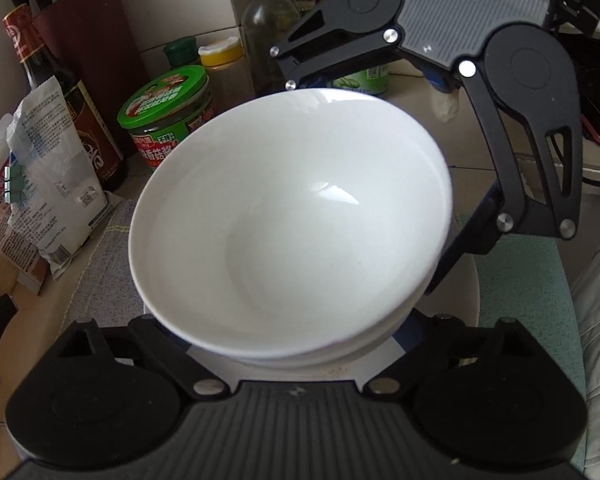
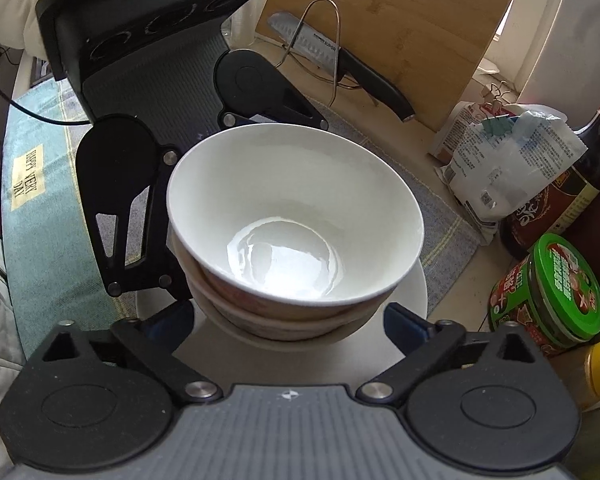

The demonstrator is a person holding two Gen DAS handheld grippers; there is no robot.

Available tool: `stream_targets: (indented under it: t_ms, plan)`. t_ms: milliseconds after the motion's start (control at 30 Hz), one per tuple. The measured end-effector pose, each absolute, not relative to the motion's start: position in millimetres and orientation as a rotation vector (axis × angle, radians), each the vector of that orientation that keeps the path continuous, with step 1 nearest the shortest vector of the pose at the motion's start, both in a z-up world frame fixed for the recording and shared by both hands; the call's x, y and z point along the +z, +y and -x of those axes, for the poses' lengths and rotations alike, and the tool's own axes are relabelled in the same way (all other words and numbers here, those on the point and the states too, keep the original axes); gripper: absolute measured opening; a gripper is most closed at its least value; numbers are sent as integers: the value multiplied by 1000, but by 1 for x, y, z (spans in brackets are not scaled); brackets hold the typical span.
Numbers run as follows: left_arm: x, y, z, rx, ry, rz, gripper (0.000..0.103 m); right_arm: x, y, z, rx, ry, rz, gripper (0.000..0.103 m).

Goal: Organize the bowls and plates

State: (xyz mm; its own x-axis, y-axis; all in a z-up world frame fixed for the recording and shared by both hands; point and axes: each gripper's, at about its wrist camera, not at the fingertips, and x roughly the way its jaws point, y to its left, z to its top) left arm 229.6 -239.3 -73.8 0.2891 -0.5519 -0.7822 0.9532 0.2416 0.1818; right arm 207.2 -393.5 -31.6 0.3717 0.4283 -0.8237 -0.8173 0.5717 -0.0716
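White bowl (image 2: 296, 220) sits nested atop a bowl stack on a white plate (image 2: 416, 292), centre frame. Right wrist view alone shows the knife (image 2: 332, 60) at 12 o'clock. Left gripper (image 1: 296, 344) and right gripper (image 2: 288, 320) gape wide, clasping nothing.

I see a plain white bowl (image 1: 288, 216), a green-lidded jar (image 1: 166, 96) upper left, and a teal cloth (image 2: 40, 184).

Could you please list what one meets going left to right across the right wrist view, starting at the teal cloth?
Teal cloth → left claw → stacked bowls → white clipped bag → green-lidded jar.
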Motion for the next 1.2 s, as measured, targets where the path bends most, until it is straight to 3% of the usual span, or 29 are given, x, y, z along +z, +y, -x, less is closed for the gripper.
stream_targets:
  t_ms: [467, 633, 900, 1200]
  plan:
    - [-37, -161, -170, -821, 490, -445, 102, -21, -378, -173, 587, 908, 485, 103]
    - [-34, -143, -143, -689, 459, -383, 102, -21, -355, -157, 346, 983, 330, 103]
    - [-22, -114, -115, -537, 653, -264, 102, -5, -328, -105, -136, 1059, 49, 103]
    - [8, -87, -83, -465, 672, -189, 102, 32, -301, -48, -271, 965, -58, 103]
